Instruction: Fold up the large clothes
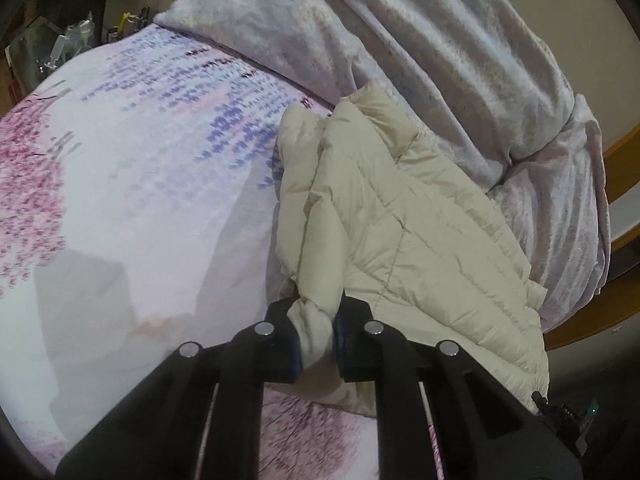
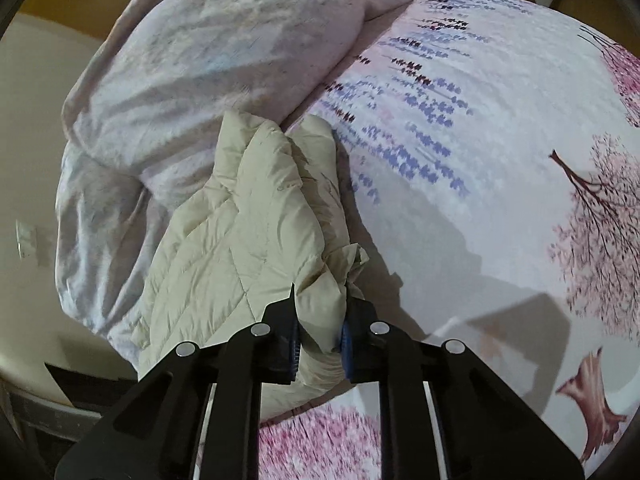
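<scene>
Cream quilted fabric fills both of your grips: your left gripper (image 1: 316, 340) is clamped on a bunched fold of the puffer jacket (image 1: 400, 240), and your right gripper (image 2: 320, 336) pinches another gathered edge of the same jacket (image 2: 248, 232), its blue pads pressed into the cloth. From your hands outward, the jacket lies folded in a thick padded bundle on the bed, its far end touching a crumpled pale duvet (image 1: 460, 60) heaped along one side. Beneath it spreads a printed bedsheet (image 2: 480, 200), white with pink blossom trees and rows of violet flowers. Past the mattress edge you can see a wooden bed frame (image 1: 624, 152), a plain cream wall (image 2: 28, 160) with a switch plate (image 2: 25, 238), and, in the left view's far corner, a dim shelf of cluttered small items (image 1: 72, 40).
</scene>
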A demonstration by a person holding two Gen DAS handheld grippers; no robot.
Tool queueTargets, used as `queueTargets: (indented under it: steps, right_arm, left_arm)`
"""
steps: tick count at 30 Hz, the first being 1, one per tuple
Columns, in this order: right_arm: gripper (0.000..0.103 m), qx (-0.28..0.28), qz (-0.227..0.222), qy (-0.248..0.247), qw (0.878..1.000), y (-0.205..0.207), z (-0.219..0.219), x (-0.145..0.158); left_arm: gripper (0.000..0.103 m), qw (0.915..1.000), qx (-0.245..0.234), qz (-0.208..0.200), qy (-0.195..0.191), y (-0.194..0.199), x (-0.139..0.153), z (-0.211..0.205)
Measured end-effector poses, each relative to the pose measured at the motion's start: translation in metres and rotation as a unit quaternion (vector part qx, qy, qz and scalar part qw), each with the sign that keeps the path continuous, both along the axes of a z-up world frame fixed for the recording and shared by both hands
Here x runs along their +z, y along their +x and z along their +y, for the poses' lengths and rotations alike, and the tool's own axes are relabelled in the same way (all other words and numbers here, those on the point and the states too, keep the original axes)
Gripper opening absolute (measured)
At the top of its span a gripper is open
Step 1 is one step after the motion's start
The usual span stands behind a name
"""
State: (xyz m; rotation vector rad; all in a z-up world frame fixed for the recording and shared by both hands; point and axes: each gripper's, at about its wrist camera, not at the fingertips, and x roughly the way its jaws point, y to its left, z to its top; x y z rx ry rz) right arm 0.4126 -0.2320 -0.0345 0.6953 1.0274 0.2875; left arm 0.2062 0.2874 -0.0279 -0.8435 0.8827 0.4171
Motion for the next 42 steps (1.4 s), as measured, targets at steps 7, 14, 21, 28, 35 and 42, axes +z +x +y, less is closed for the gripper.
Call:
queueTargets:
  steps: [7,14,21,28,35,42]
  right_arm:
    - [0.016,0.028,0.005,-0.002,1.000,-0.045,0.003,-0.012]
    - [0.016,0.047,0.018,0.001,0.999,-0.088,0.002,-0.030]
    - [0.019,0.071,0.001,-0.051,0.996,-0.101,0.007,-0.023]
    - [0.056,0.049,-0.063,-0.141,0.987,-0.098,0.006,0.018]
    - [0.056,0.101,-0.102,-0.162,0.976,-0.085,0.047,0.038]
    - [0.056,0.192,-0.135,-0.211,0.949,-0.092,0.110,0.036]
  left_arm:
    - [0.012,1.0000,0.007,0.000,0.007,-0.052,0.008,0.007]
    - [0.012,0.9998,0.019,0.008,0.006,-0.100,0.004,0.010]
    - [0.021,0.9993,0.027,0.026,-0.001,-0.116,-0.004,0.011]
    - [0.061,0.9969,0.065,0.045,-0.006,-0.122,-0.006,0.029]
    - [0.079,0.9968,0.054,0.059,0.000,-0.103,0.000,0.044]
    - [0.082,0.9949,0.034,0.091,0.026,-0.082,-0.004,0.044]
